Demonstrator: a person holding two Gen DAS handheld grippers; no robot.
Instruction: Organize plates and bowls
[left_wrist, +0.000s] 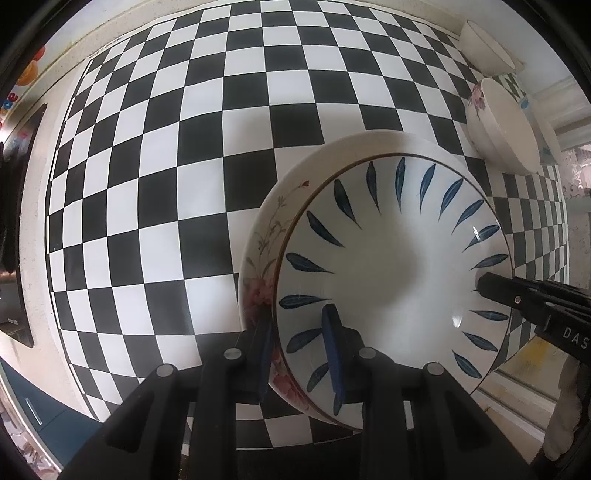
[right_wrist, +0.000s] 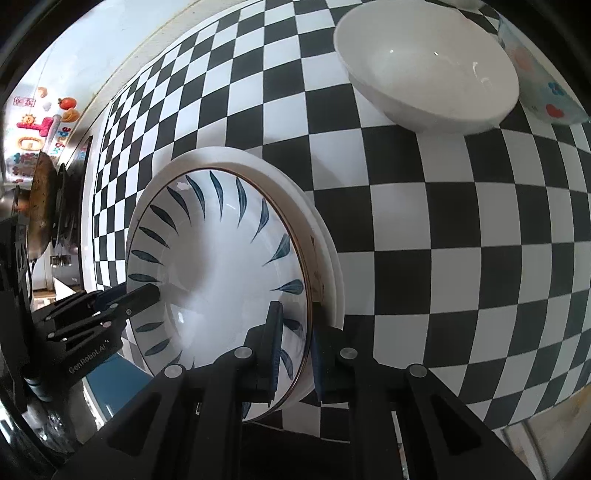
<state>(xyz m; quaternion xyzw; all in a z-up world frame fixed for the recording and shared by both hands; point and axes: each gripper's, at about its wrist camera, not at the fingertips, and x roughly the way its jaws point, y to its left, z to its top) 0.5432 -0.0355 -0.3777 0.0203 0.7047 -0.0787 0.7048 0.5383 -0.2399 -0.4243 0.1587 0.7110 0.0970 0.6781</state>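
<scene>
A stack of plates is held between both grippers above the checkered mat. The top plate (left_wrist: 391, 266) is white with blue leaf marks; under it sits a floral plate (left_wrist: 266, 258), and a plain white plate rim (right_wrist: 332, 266) shows lowest. My left gripper (left_wrist: 299, 354) is shut on the stack's near rim, one finger inside, one outside. My right gripper (right_wrist: 295, 343) is shut on the opposite rim, and shows in the left wrist view (left_wrist: 491, 288). The left gripper shows in the right wrist view (right_wrist: 147, 291).
A white bowl (right_wrist: 424, 74) stands on the checkered mat (right_wrist: 443, 221) at the back right, next to a glass bowl with coloured prints (right_wrist: 546, 74). In the left view a floral bowl (left_wrist: 498, 125) and another white bowl (left_wrist: 484, 44) stand far right. Pans (right_wrist: 40, 206) hang left.
</scene>
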